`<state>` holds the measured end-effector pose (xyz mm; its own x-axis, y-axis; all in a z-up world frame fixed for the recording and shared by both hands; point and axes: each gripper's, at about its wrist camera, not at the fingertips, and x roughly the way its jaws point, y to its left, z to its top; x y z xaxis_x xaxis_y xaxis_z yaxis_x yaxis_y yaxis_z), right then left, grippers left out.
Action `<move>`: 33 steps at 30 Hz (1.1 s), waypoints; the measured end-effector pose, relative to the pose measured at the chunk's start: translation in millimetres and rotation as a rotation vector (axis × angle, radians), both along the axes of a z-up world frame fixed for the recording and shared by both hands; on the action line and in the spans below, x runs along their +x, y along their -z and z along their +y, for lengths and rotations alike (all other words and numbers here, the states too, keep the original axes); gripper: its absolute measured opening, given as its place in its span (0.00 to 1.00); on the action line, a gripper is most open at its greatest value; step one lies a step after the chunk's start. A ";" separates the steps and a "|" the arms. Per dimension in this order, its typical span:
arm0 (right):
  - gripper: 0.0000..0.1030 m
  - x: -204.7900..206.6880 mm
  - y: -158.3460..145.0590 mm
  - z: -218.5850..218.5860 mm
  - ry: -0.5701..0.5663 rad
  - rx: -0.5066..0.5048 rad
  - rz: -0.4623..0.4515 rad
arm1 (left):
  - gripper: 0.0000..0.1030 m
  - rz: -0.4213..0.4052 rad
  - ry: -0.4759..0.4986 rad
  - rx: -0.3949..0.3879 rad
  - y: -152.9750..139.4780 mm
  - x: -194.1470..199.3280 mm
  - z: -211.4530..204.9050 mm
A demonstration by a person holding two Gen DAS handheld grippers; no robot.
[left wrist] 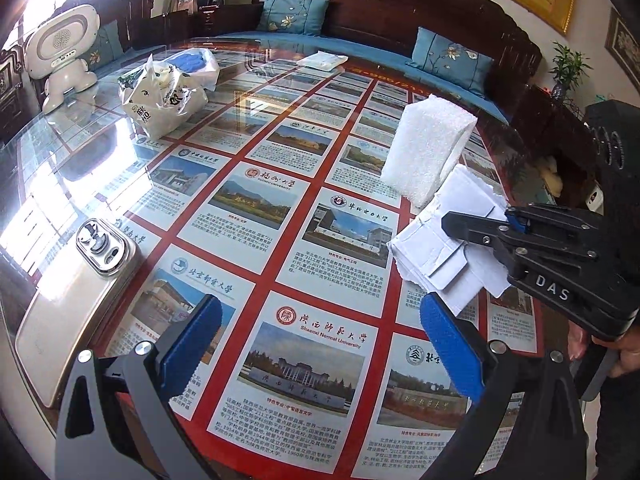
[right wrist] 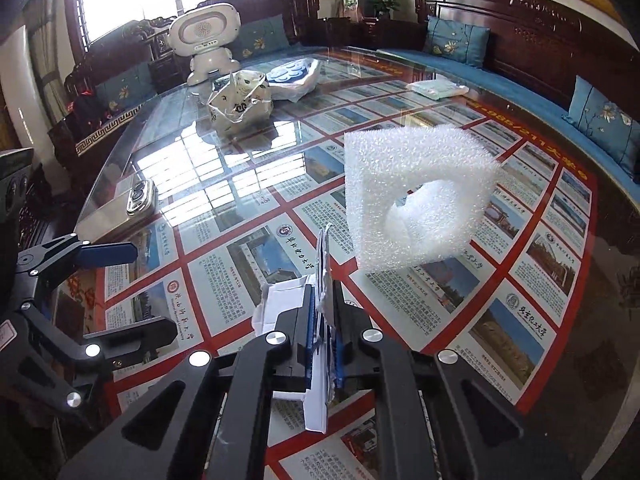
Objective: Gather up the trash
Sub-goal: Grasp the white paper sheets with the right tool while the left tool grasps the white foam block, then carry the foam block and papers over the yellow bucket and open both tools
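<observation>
My right gripper (right wrist: pixel 322 296) is shut on a wad of torn white paper (right wrist: pixel 280 300), which sticks out above and below its blue pads. In the left wrist view the same gripper (left wrist: pixel 460 226) pinches the paper (left wrist: pixel 436 264) just over the table's right side. A white foam block (right wrist: pixel 416 196) with a round hollow stands on edge right behind the paper; it is also in the left wrist view, as the foam block (left wrist: pixel 428 152). My left gripper (left wrist: pixel 320 320) hangs open over the table with nothing between its pads, to the left of the paper.
The glass-topped table (left wrist: pixel 280 220) covers a red poster of university pictures. A phone (left wrist: pixel 76 292) lies at the left edge. Printed plastic bags (left wrist: pixel 164 96), a white robot toy (left wrist: pixel 64 48) and a flat white packet (left wrist: pixel 320 60) sit at the far side. Wooden sofas surround the table.
</observation>
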<state>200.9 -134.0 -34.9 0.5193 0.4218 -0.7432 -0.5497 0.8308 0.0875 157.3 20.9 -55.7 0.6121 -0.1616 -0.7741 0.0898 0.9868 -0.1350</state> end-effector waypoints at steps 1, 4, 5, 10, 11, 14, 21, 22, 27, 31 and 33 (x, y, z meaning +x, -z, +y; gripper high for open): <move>0.08 -3.6 -3.6 -1.3 0.000 -0.005 -0.012 | 0.96 -0.002 0.004 0.005 -1.8 -0.3 -2.1; 0.08 -13.9 -13.1 -9.0 0.007 -0.015 -0.044 | 0.96 -0.012 0.022 0.017 -7.6 0.2 -10.7; 0.08 -17.9 -17.0 -13.1 0.013 -0.021 -0.057 | 0.96 -0.016 0.030 0.020 -9.3 1.5 -13.7; 0.08 -27.8 -29.1 -39.9 0.048 -0.034 -0.090 | 0.96 -0.015 0.094 0.030 -13.3 17.2 -39.9; 0.08 -28.0 -30.3 -45.8 0.061 -0.036 -0.095 | 0.96 -0.017 0.109 0.038 -13.2 22.4 -46.2; 0.08 -28.9 -32.4 -70.3 0.104 -0.024 -0.094 | 0.96 -0.023 0.146 0.086 -12.3 42.0 -64.8; 0.08 -28.1 -25.2 -113.0 0.175 0.005 -0.064 | 0.96 -0.026 0.177 0.147 -4.7 94.8 -86.6; 0.08 -27.4 -24.2 -116.2 0.179 0.012 -0.060 | 0.96 -0.028 0.176 0.149 -3.7 102.5 -87.9; 0.08 -24.1 -19.3 -119.0 0.180 0.034 -0.048 | 0.96 -0.043 0.194 0.135 -1.5 131.9 -94.8; 0.08 -22.1 -14.7 -116.6 0.170 0.047 -0.039 | 0.66 -0.035 0.227 0.074 -2.7 137.9 -98.3; 0.08 -21.2 -12.9 -116.2 0.165 0.053 -0.033 | 0.46 -0.014 0.234 0.090 0.0 136.7 -102.3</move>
